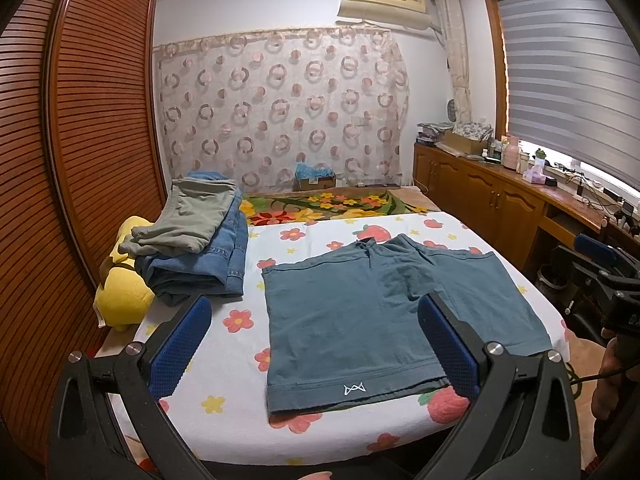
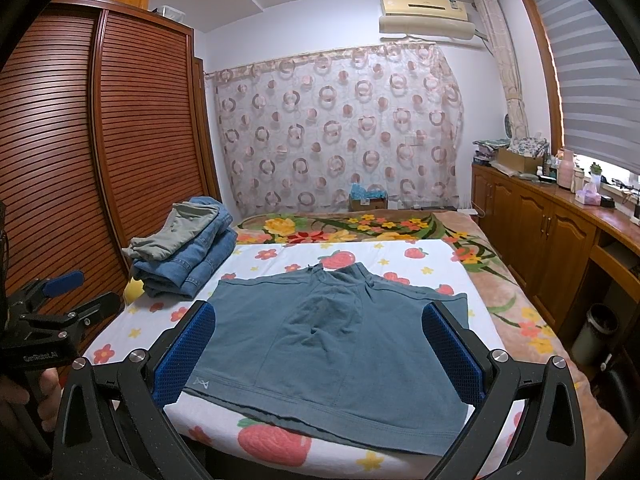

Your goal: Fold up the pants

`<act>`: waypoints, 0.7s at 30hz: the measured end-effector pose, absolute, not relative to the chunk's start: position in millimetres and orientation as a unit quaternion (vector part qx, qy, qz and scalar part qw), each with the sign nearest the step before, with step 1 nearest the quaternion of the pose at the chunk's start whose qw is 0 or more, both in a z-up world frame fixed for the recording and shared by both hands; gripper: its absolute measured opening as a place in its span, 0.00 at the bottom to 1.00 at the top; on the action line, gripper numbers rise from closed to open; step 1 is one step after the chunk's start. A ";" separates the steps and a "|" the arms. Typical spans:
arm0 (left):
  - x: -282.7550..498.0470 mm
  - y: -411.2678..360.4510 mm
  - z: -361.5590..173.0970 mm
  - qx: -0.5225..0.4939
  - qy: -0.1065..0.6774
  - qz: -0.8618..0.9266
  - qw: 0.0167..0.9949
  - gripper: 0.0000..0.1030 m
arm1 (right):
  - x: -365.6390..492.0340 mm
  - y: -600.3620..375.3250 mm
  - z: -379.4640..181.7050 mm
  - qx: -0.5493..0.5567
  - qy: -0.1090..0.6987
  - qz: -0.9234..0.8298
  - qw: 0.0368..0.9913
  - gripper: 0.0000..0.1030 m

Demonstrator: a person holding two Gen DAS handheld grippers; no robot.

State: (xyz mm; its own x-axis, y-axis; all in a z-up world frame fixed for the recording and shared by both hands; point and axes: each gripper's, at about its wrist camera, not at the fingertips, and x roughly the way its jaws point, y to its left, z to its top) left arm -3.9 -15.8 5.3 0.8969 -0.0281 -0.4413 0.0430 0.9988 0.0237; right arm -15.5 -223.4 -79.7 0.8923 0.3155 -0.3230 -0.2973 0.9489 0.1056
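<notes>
A pair of teal shorts (image 1: 360, 312) lies flat on the flower-print bed sheet (image 1: 224, 328), leg hems toward me, waistband at the far end. A small white logo marks the near left hem. The shorts also show in the right wrist view (image 2: 328, 340). My left gripper (image 1: 314, 344) is open and empty, held above the near left part of the shorts. My right gripper (image 2: 320, 348) is open and empty above the near middle of the shorts. The right gripper shows at the right edge of the left view (image 1: 600, 264); the left gripper shows at the left edge of the right view (image 2: 68, 292).
A stack of folded jeans with grey-green pants on top (image 1: 200, 248) sits at the bed's far left, beside a yellow plush toy (image 1: 124, 292). A slatted wooden wardrobe (image 1: 80, 140) runs along the left. Wooden cabinets with clutter (image 1: 500, 184) line the right wall under the window.
</notes>
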 end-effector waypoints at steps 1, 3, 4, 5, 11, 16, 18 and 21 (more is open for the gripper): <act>-4.0 -15.9 5.4 0.016 0.226 -0.018 0.974 1.00 | -15.8 -223.8 -79.4 0.027 0.170 0.158 0.972 1.00; -4.2 -16.7 5.9 0.016 0.226 -0.018 0.974 1.00 | -15.4 -223.8 -79.2 0.026 0.170 0.156 0.973 1.00; -4.3 -16.0 5.4 0.016 0.226 -0.018 0.974 1.00 | -15.4 -223.6 -79.2 0.026 0.170 0.156 0.973 1.00; -4.5 -17.6 6.1 0.016 0.226 -0.018 0.974 1.00 | -15.5 -223.5 -79.0 0.026 0.171 0.156 0.973 1.00; -5.6 -17.9 8.0 0.017 0.225 -0.018 0.974 1.00 | -15.8 -224.2 -79.0 0.025 0.170 0.155 0.973 1.00; -6.1 -18.7 8.5 0.016 0.225 -0.018 0.974 1.00 | -17.1 -225.8 -78.3 0.025 0.168 0.155 0.973 1.00; -6.0 -17.7 7.4 0.016 0.224 -0.017 0.974 1.00 | -17.1 -225.7 -78.3 0.026 0.168 0.156 0.973 1.00; -6.2 -17.7 7.4 0.016 0.224 -0.018 0.974 1.00 | -17.3 -226.1 -78.1 0.025 0.168 0.155 0.973 1.00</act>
